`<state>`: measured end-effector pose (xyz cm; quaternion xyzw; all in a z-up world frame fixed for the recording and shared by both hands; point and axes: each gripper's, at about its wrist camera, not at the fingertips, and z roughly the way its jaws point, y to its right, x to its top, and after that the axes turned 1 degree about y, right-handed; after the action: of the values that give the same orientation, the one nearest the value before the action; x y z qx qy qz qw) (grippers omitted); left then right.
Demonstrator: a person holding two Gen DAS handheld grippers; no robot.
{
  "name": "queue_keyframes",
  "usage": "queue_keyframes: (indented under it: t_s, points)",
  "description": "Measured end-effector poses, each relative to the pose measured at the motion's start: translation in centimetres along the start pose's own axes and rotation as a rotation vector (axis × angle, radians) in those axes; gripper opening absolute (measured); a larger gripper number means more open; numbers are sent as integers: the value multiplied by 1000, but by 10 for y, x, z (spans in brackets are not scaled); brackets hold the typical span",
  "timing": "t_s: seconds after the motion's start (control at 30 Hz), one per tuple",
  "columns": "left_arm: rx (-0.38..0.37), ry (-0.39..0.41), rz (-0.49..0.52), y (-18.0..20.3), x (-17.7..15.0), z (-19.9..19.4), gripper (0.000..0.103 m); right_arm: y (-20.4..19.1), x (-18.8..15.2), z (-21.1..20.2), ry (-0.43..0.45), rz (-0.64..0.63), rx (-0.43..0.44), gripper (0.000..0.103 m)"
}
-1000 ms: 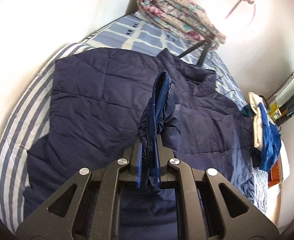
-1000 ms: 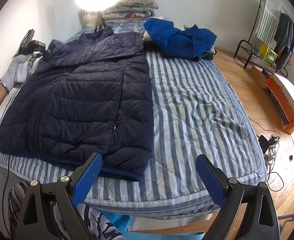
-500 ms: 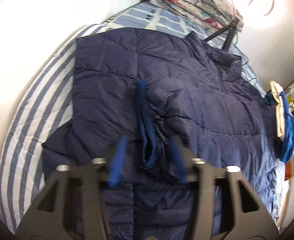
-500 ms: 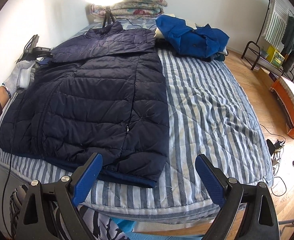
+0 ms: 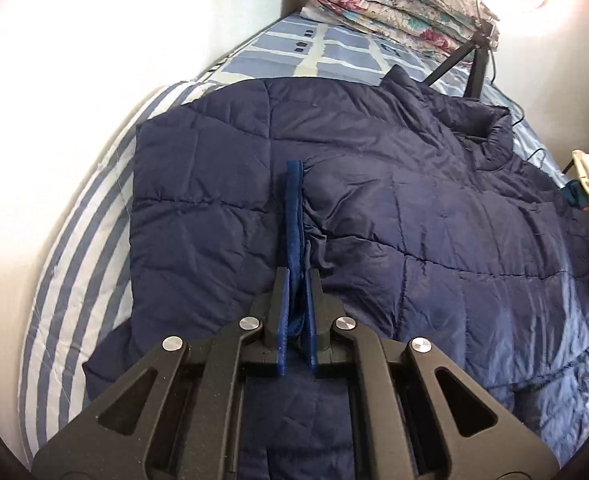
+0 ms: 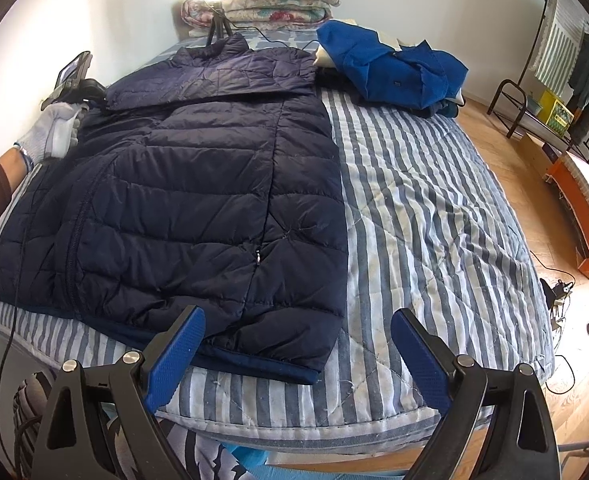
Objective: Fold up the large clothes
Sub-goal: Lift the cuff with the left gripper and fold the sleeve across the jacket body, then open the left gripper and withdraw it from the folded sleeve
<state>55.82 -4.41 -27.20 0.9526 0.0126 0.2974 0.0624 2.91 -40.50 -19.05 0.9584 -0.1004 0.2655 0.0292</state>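
- The bed (image 6: 434, 216), under a blue-and-white striped cover, fills most of the right wrist view.
- A navy puffer jacket (image 6: 198, 200) lies spread on the left half of the bed, collar toward the top of the frame, one sleeve folded across its chest.
- A blue garment pile (image 6: 390, 66) sits at upper right of the bed, just beside the jacket's shoulder.
- Folded floral quilts (image 5: 394, 8) are stacked at the top of the left wrist view.
- The left tool (image 5: 295, 280), pressed together, pinches the jacket's blue-edged cuff (image 5: 294, 208).
- The right tool (image 6: 296, 344) hangs spread wide over the bed's near edge, holding nothing.
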Motion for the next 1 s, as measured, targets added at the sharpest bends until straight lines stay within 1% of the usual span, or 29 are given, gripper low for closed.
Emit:
queue_keyframes:
  t_s: [0.07,0.1,0.13,0.17,0.2,0.23,0.27,0.3,0.33,0.43,0.6,0.67,0.77,0.87,1.0]
  points:
    - [19,-2,-8,-2,-3,3,6,1,-1,1,-3,7,1,95]
    - [38,-4,-13,-2,-4,5,11,2,-1,1,-4,9,2,95]
    - [41,-5,-14,-3,-4,5,11,3,-1,1,-6,10,4,95]
    - [42,-7,-13,-2,-4,5,14,3,-2,1,-6,9,4,95]
    - [45,-11,-8,-2,-3,3,22,2,-2,1,-5,8,3,94]
    - [38,-13,-2,-1,-3,1,35,2,-1,-2,-1,5,1,94]
    - [29,-13,9,-1,-2,-6,42,2,-1,-4,5,3,0,94]
    - [33,5,16,0,-1,-15,52,2,0,-7,13,4,0,94]
    - [35,28,25,-1,-1,-25,54,3,0,-11,23,8,0,94]
    - [-4,59,25,-7,-2,-60,55,9,2,-22,49,36,17,94]
    - [-90,109,20,-25,-18,-136,55,14,5,-43,106,49,55,94]
    - [-100,132,39,-31,-27,-172,55,14,6,-51,132,34,51,94]
    - [-104,174,64,-40,-47,-227,62,15,7,-66,193,11,41,94]
    - [-115,211,75,-51,-69,-282,63,21,7,-78,246,15,45,94]
    - [-125,238,63,-75,-104,-347,65,35,4,-87,290,43,57,94]
